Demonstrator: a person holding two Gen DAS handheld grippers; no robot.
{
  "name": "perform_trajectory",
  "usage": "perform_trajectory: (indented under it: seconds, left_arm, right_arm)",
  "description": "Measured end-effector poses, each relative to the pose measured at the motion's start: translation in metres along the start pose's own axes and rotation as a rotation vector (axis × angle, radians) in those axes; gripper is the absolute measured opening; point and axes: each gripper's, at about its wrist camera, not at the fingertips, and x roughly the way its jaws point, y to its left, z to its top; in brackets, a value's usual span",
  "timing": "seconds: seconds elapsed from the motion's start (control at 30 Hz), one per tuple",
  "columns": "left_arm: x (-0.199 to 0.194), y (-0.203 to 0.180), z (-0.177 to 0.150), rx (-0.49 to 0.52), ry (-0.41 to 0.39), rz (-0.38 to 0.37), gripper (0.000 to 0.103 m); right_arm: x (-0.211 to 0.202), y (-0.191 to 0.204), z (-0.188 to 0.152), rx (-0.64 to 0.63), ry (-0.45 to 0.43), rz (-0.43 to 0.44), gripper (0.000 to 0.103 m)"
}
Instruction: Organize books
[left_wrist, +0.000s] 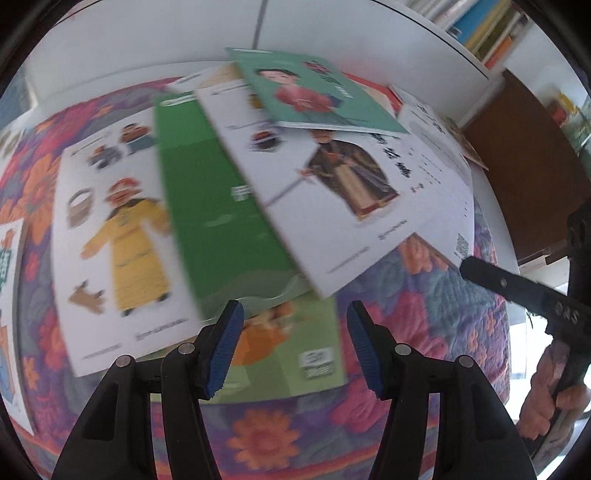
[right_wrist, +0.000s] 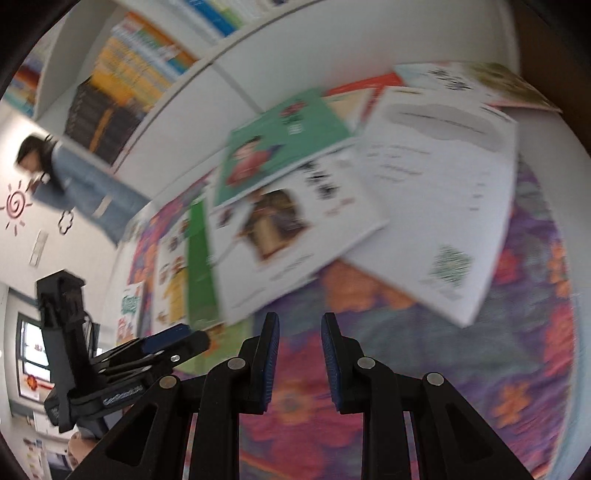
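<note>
Several thin picture books lie in a loose overlapping heap on a flowered cloth (left_wrist: 266, 439). A white book with a yellow-robed figure (left_wrist: 118, 236) lies at the left, a bright green book (left_wrist: 218, 221) over it, a white book with a dark-robed figure (left_wrist: 343, 192) across that, and a teal book (left_wrist: 314, 96) on top at the back. My left gripper (left_wrist: 295, 336) is open and empty just in front of the green book's near edge. My right gripper (right_wrist: 300, 350) is open and empty above the cloth, short of the heap (right_wrist: 295, 229). It also shows in the left wrist view (left_wrist: 517, 288).
A white bookshelf (right_wrist: 147, 66) packed with upright books stands behind the table. A brown panel (left_wrist: 517, 177) is at the right. Another white book (right_wrist: 443, 206) lies at the heap's right. A person in a blue top (right_wrist: 74, 177) stands at the back left.
</note>
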Motion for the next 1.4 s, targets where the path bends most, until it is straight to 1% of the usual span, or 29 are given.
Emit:
perform_trajectory:
  seconds: [0.13, 0.27, 0.37, 0.43, 0.5, 0.53, 0.57, 0.67, 0.7, 0.73, 0.77, 0.8, 0.83, 0.87, 0.97, 1.0, 1.03, 1.1, 1.13, 1.17, 1.2, 1.23, 1.27, 1.33, 1.37, 1.4]
  left_arm:
    - [0.004, -0.025, 0.009, 0.036, -0.003, 0.003, 0.056]
    - [0.009, -0.046, 0.023, 0.072, -0.007, -0.004, 0.056]
    - [0.013, -0.061, 0.028, 0.101, -0.012, -0.007, 0.056]
    - [0.017, -0.072, 0.030, 0.122, -0.009, -0.018, 0.056]
    - [0.022, -0.081, 0.030, 0.136, -0.005, -0.027, 0.056]
    - [0.025, -0.084, 0.029, 0.142, -0.001, -0.033, 0.056]
    - [0.028, -0.087, 0.028, 0.148, 0.004, -0.041, 0.056]
    - [0.034, -0.090, 0.023, 0.167, 0.001, -0.054, 0.056]
    - [0.035, -0.089, 0.022, 0.165, 0.003, -0.069, 0.056]
    - [0.037, -0.085, 0.021, 0.150, 0.014, -0.105, 0.056]
    - [0.041, -0.082, 0.021, 0.136, 0.030, -0.127, 0.056]
    - [0.046, -0.079, 0.019, 0.122, 0.049, -0.141, 0.056]
    - [0.053, -0.073, 0.019, 0.106, 0.064, -0.155, 0.056]
    - [0.051, -0.071, 0.019, 0.099, 0.037, -0.175, 0.056]
    - [0.049, -0.069, 0.021, 0.100, 0.061, -0.181, 0.056]
    - [0.050, -0.068, 0.021, 0.098, 0.060, -0.181, 0.056]
    - [0.049, -0.065, 0.019, 0.095, 0.063, -0.188, 0.056]
    - [0.047, -0.063, 0.016, 0.094, 0.065, -0.198, 0.056]
    - [0.046, -0.063, 0.016, 0.101, 0.068, -0.197, 0.056]
    - [0.046, -0.063, 0.015, 0.107, 0.069, -0.197, 0.056]
    - [0.049, -0.064, 0.017, 0.106, 0.070, -0.197, 0.056]
    - [0.048, -0.062, 0.017, 0.106, 0.070, -0.197, 0.056]
    - [0.048, -0.062, 0.016, 0.107, 0.070, -0.197, 0.056]
    - [0.049, -0.063, 0.016, 0.108, 0.072, -0.195, 0.056]
    - [0.048, -0.062, 0.015, 0.106, 0.075, -0.196, 0.056]
    - [0.048, -0.062, 0.015, 0.106, 0.077, -0.194, 0.056]
  right_arm:
    - [-0.007, -0.035, 0.017, 0.045, -0.028, -0.033, 0.022]
    - [-0.020, -0.063, 0.033, 0.109, -0.071, -0.102, 0.022]
    - [-0.023, -0.078, 0.036, 0.139, -0.075, -0.153, 0.022]
    - [-0.022, -0.088, 0.036, 0.160, -0.066, -0.170, 0.022]
    - [-0.019, -0.102, 0.036, 0.207, -0.056, -0.183, 0.022]
    - [-0.016, -0.105, 0.036, 0.219, -0.050, -0.173, 0.022]
    - [-0.012, -0.110, 0.037, 0.229, -0.045, -0.136, 0.022]
    - [-0.009, -0.115, 0.037, 0.258, -0.071, -0.061, 0.025]
    - [-0.008, -0.119, 0.038, 0.271, -0.075, -0.020, 0.028]
    - [-0.007, -0.124, 0.039, 0.284, -0.087, 0.026, 0.036]
    - [-0.006, -0.129, 0.040, 0.302, -0.097, 0.081, 0.040]
    - [-0.006, -0.134, 0.040, 0.322, -0.103, 0.140, 0.049]
    - [-0.005, -0.137, 0.040, 0.340, -0.104, 0.180, 0.052]
    - [-0.005, -0.142, 0.041, 0.365, -0.101, 0.209, 0.052]
    - [-0.001, -0.147, 0.046, 0.395, -0.099, 0.260, 0.052]
    - [-0.001, -0.148, 0.046, 0.403, -0.105, 0.272, 0.050]
    - [-0.001, -0.148, 0.046, 0.410, -0.111, 0.278, 0.046]
    - [-0.004, -0.147, 0.043, 0.414, -0.141, 0.329, 0.045]
    - [-0.007, -0.145, 0.042, 0.398, -0.161, 0.367, 0.044]
    - [-0.010, -0.140, 0.042, 0.364, -0.166, 0.436, 0.043]
    - [-0.014, -0.134, 0.044, 0.329, -0.168, 0.494, 0.038]
    - [-0.018, -0.125, 0.046, 0.297, -0.178, 0.496, 0.032]
    - [-0.019, -0.119, 0.048, 0.281, -0.181, 0.461, 0.029]
    - [-0.015, -0.104, 0.053, 0.262, -0.188, 0.353, 0.012]
    - [-0.011, -0.100, 0.053, 0.262, -0.186, 0.327, 0.010]
    - [-0.008, -0.096, 0.053, 0.270, -0.191, 0.284, 0.010]
